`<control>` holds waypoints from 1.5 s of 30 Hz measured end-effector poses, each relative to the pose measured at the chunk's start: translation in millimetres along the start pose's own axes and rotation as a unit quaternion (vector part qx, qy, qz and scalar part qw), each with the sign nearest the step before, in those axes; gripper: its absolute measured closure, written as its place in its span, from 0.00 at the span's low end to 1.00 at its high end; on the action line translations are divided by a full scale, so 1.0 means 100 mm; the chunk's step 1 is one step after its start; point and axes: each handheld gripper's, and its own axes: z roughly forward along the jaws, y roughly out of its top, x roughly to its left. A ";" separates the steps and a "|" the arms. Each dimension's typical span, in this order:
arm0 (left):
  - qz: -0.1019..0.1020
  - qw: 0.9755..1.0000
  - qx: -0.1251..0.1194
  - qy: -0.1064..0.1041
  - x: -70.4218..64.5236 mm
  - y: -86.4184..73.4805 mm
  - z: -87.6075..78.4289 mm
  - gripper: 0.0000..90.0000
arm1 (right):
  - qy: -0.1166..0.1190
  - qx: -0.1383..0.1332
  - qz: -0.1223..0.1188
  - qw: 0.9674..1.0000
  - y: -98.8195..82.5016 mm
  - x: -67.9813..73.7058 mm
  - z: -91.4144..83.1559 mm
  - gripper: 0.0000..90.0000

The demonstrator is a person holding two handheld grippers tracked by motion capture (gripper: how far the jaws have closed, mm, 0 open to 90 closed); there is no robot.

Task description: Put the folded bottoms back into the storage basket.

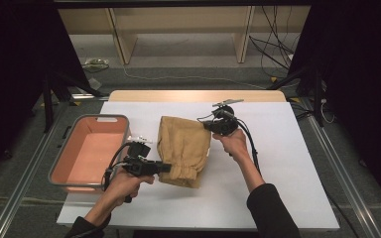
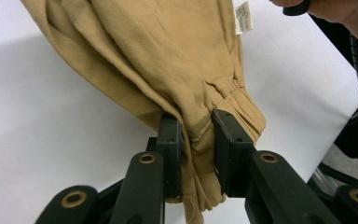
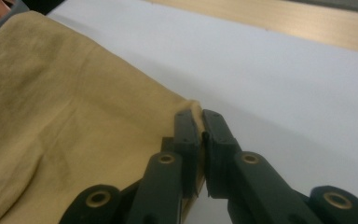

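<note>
Trousers, tan and soft, lie on the white sheet just right of the pink bin. Nearest, the left gripper pinches the bunched stretchy cuff. Past the trousers, the right gripper pinches a thin folded edge. Best to lift both ends together, evenly, so the floppy cloth hangs flat and doesn't slip

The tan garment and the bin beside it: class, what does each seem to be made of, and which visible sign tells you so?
Tan garment: probably woven cotton, matte; fine weave, soft folds, stitched gathered hem, sewn-in label.
Bin: likely moulded plastic, smooth, faintly glossy; grey rim, salmon-pink inside, rounded corners.
</note>
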 end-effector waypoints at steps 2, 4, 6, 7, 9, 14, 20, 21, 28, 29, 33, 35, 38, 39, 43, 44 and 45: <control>-0.001 1.000 -0.006 -0.002 0.04 0.02 -0.06 0.82 | 0.000 -0.005 -0.004 1.000 0.08 0.04 -0.01 0.95; -0.004 1.000 -0.014 0.002 0.08 0.03 -0.13 0.82 | 0.001 -0.008 -0.004 1.000 0.11 0.07 -0.01 0.95; -0.005 1.000 -0.022 0.005 0.13 0.06 -0.23 0.82 | 0.002 -0.013 -0.010 1.000 0.20 0.14 -0.02 0.95; -0.005 1.000 -0.022 0.005 0.13 0.06 -0.23 0.82 | 0.002 -0.015 -0.013 1.000 0.23 0.17 -0.02 0.95; -0.009 1.000 -0.028 0.007 0.15 0.07 -0.27 0.82 | 0.000 -0.020 -0.017 1.000 0.28 0.23 -0.04 0.95; -0.009 0.999 -0.035 0.012 0.19 0.10 -0.36 0.82 | -0.003 -0.029 -0.022 0.999 0.39 0.30 -0.07 0.95; -0.007 0.999 -0.044 0.020 0.22 0.22 -0.50 0.82 | -0.009 -0.037 -0.024 0.999 0.49 0.35 -0.09 0.95; -0.007 0.999 -0.044 0.020 0.22 0.22 -0.50 0.82 | -0.008 -0.039 -0.025 0.999 0.50 0.35 -0.11 0.95; -0.005 0.998 -0.050 0.023 0.21 0.24 -0.61 0.82 | -0.006 -0.048 -0.028 0.998 0.57 0.42 -0.12 0.95; -0.006 0.998 -0.050 0.022 0.25 0.24 -0.64 0.82 | -0.006 -0.048 -0.030 0.998 0.57 0.43 -0.11 0.95; -0.016 0.998 -0.062 0.021 0.32 0.22 -0.72 0.82 | -0.003 -0.051 -0.029 0.998 0.60 0.47 -0.08 0.95; -0.020 0.997 -0.066 0.021 0.36 0.21 -0.78 0.82 | 0.003 -0.053 -0.029 0.998 0.64 0.53 -0.04 0.95; -0.021 0.997 -0.073 0.029 0.42 0.20 -0.91 0.82 | 0.005 -0.054 -0.036 0.998 0.70 0.63 0.00 0.95; -0.021 0.997 -0.073 0.029 0.42 0.20 -0.91 0.82 | 0.005 -0.055 -0.040 0.998 0.72 0.66 0.01 0.95; -0.028 0.996 -0.084 0.033 0.50 0.17 -1.04 0.83 | 0.006 -0.058 -0.048 0.997 0.79 0.78 0.04 0.95; -0.033 0.995 -0.087 0.032 0.53 0.16 -1.08 0.83 | 0.006 -0.058 -0.048 0.997 0.79 0.78 0.04 0.95; -0.038 0.995 -0.089 0.033 0.55 0.15 -1.11 0.83 | 0.008 -0.059 -0.052 0.997 0.82 0.82 0.04 0.95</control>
